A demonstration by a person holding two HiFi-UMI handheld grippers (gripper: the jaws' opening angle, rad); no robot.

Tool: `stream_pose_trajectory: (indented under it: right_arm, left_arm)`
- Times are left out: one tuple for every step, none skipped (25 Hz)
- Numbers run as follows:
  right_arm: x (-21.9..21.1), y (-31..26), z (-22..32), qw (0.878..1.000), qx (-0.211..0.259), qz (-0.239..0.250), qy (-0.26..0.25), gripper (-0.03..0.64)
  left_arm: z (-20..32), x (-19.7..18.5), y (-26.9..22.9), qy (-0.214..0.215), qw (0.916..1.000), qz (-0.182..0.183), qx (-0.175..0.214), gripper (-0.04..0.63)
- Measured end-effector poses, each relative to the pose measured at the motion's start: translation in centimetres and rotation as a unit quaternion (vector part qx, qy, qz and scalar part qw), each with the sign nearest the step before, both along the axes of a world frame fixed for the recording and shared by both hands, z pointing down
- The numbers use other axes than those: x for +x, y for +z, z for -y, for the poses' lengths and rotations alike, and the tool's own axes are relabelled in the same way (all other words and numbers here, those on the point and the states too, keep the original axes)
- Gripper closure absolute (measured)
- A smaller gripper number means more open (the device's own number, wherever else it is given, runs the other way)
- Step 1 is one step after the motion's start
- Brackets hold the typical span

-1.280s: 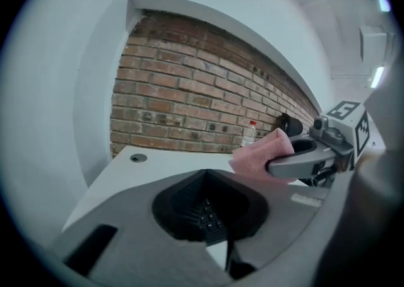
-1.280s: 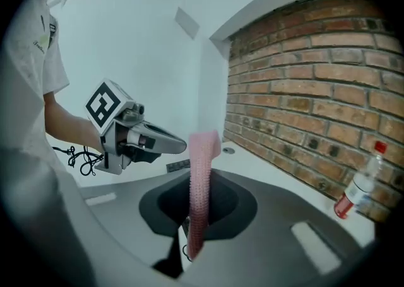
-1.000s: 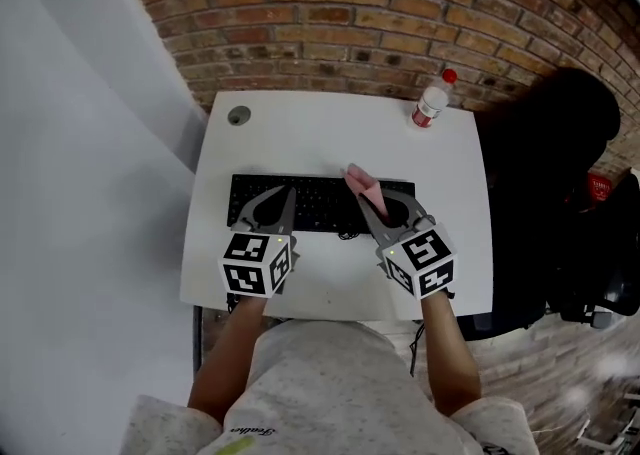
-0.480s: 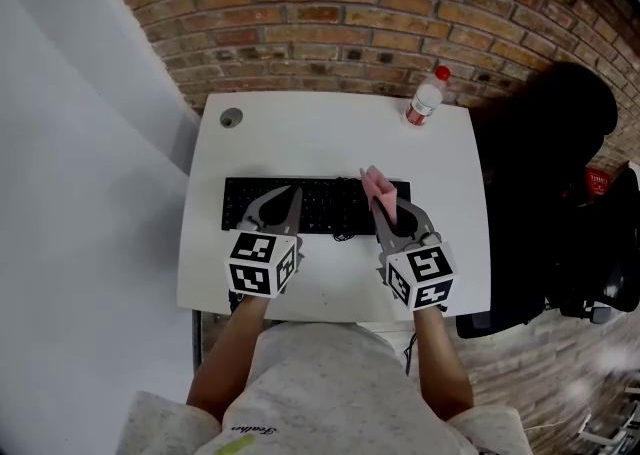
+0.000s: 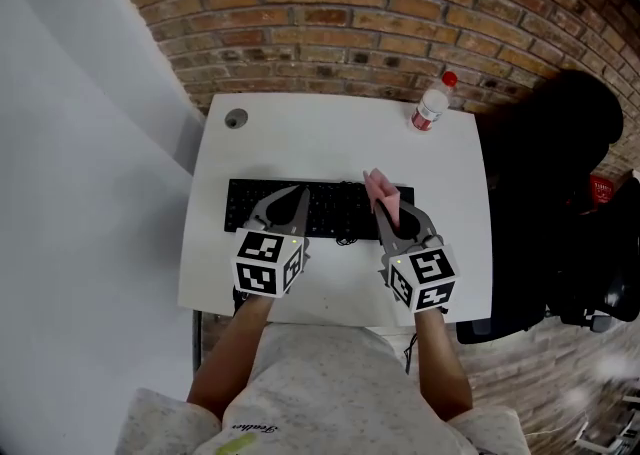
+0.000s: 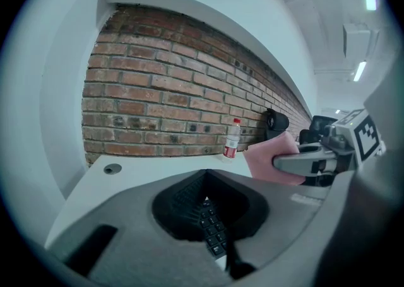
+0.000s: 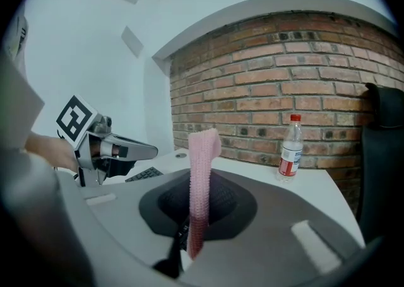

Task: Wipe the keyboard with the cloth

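Observation:
A black keyboard (image 5: pixel 325 205) lies across the middle of the white desk (image 5: pixel 330 138). My right gripper (image 5: pixel 384 209) is over the keyboard's right part, shut on a pink cloth (image 5: pixel 380 188) that stands up out of the jaws (image 7: pixel 201 178). My left gripper (image 5: pixel 297 197) is over the keyboard's left part, its jaws shut with nothing in them. In the left gripper view, keys (image 6: pixel 212 229) show through the gap behind the shut jaws, and the cloth (image 6: pixel 268 156) and right gripper (image 6: pixel 315 161) show on the right.
A plastic bottle with a red cap (image 5: pixel 432 103) stands at the desk's back right corner. A round cable hole (image 5: pixel 235 119) is at the back left. A brick wall (image 5: pixel 340 13) runs behind the desk. A black chair (image 5: pixel 560 173) stands to the right.
My right gripper has carried the pink cloth a little to the right along the keyboard. The left gripper has stayed nearly where it was.

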State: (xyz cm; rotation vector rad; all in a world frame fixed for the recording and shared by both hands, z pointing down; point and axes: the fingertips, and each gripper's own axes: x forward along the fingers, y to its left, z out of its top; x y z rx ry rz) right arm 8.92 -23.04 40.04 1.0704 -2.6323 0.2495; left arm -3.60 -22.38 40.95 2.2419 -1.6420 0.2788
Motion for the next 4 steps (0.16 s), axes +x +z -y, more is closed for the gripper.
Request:
stream_pose_trajectory:
  right_arm:
    - [-0.01,-0.01,0.07,1.000,-0.001,0.000,-0.001,0.597]
    - [-0.02,-0.03,0.14,1.000,-0.001,0.000,-0.001,0.597]
    - [-0.04,-0.06,0.20,1.000,-0.002,0.001,-0.002,0.597]
    - [-0.06,-0.09,0.26,1.000,-0.002,0.001,-0.003,0.597]
  left_arm:
    - [0.09,0.07,-0.04,0.001,1.0000,0.000,0.000,0.611]
    - [0.17,0.12,-0.09,0.001,1.0000,0.000,0.000,0.611]
    - [0.25,0.17,-0.14,0.002,1.0000,0.000,0.000,0.611]
    - [0.33,0.21,-0.19,0.002,1.0000,0.000,0.000,0.611]
